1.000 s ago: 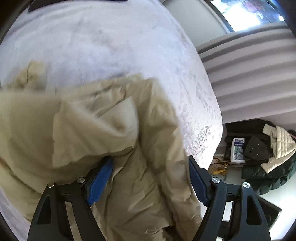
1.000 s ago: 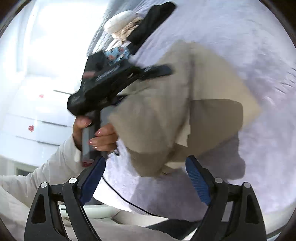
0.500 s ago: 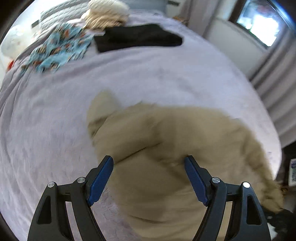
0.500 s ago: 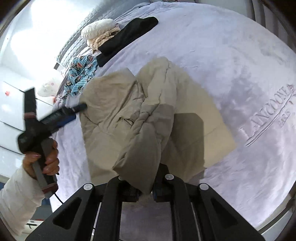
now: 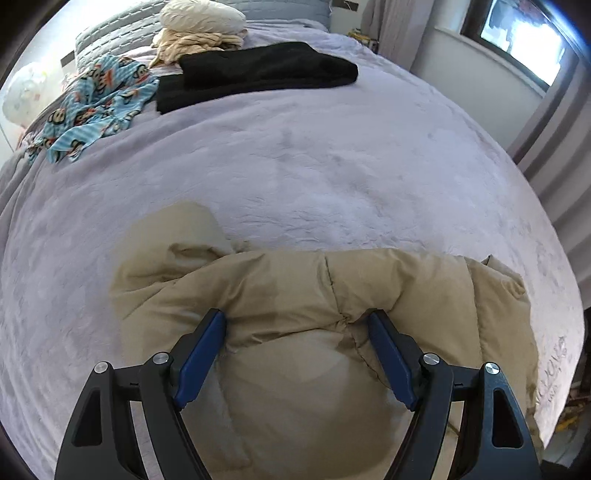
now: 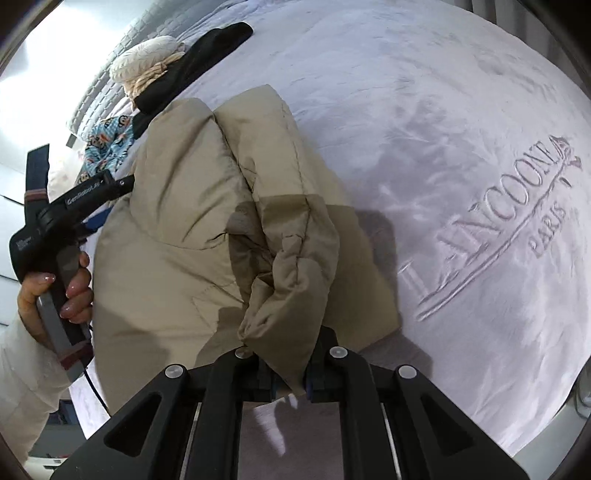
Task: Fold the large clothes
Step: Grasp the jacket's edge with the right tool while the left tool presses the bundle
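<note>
A beige puffer jacket (image 5: 406, 288) lies bunched on the lilac blanket (image 5: 332, 166) of a bed. My left gripper (image 5: 295, 317) stands open just over a puffy fold of it, blue pads on either side and not pressing. In the right wrist view the jacket (image 6: 177, 221) stretches away toward the pillows. My right gripper (image 6: 290, 380) is shut on a thick end of the jacket, which rises from between its jaws. At the left of that view a hand (image 6: 72, 291) holds the left gripper's handle beside the jacket.
At the head of the bed lie a folded black garment (image 5: 258, 70), a blue cartoon-print cloth (image 5: 96, 107) and a cream knit pile (image 5: 203, 26). A window (image 5: 524, 33) and curtain (image 5: 561, 155) stand at the right. Embroidered lettering (image 6: 498, 218) marks the blanket near its edge.
My right gripper has closed on the jacket's end. The left gripper has swung from close over the crumpled jacket to face across the bed, then come down onto the fold, still open.
</note>
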The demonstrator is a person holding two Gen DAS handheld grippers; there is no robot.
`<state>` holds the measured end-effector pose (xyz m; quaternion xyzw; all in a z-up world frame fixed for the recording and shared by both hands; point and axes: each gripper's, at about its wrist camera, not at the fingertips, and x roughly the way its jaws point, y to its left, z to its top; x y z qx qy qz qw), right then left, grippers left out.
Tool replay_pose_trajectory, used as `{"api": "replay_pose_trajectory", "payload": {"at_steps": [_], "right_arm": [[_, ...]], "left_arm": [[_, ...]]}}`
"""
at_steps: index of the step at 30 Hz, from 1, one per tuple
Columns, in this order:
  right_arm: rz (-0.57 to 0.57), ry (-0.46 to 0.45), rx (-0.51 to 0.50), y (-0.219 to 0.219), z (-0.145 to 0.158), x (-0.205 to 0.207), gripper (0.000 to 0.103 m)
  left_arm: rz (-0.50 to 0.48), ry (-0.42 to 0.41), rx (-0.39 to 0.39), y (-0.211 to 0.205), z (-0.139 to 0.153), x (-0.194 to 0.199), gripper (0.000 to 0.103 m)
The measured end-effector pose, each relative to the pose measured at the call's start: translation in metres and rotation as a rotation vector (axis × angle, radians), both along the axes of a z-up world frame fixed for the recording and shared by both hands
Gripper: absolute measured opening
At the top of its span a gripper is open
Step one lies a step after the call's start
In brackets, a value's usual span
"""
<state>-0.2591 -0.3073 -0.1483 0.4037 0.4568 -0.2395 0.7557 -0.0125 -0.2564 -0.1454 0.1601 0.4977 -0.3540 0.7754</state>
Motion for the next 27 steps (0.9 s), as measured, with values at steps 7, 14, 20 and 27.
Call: {"api": "replay_pose_trajectory", "payload": {"at_steps": [7, 14, 20, 27], "right_arm": [[-0.045, -0.122, 0.039, -0.040, 0.068, -0.033, 0.040], [0.106, -0.272, 0.187, -0.087, 0.070, 0.048, 0.072], [0.099, -0.207, 0.362, -0.114, 0.000, 0.111, 0.013], [0.181, -0.017, 0.170, -0.115, -0.017, 0.089, 0.007]], "left_arm": [[0.022, 0.033, -0.018, 0.005, -0.009, 0.010, 0.080], [0.033, 0.037, -0.029, 0.007, -0.009, 0.009, 0.080], [0.045, 0.046, -0.026, 0.007, -0.006, 0.009, 0.080], [-0.007, 0.010, 0.018, -0.028, -0.012, -0.021, 0.080]]}}
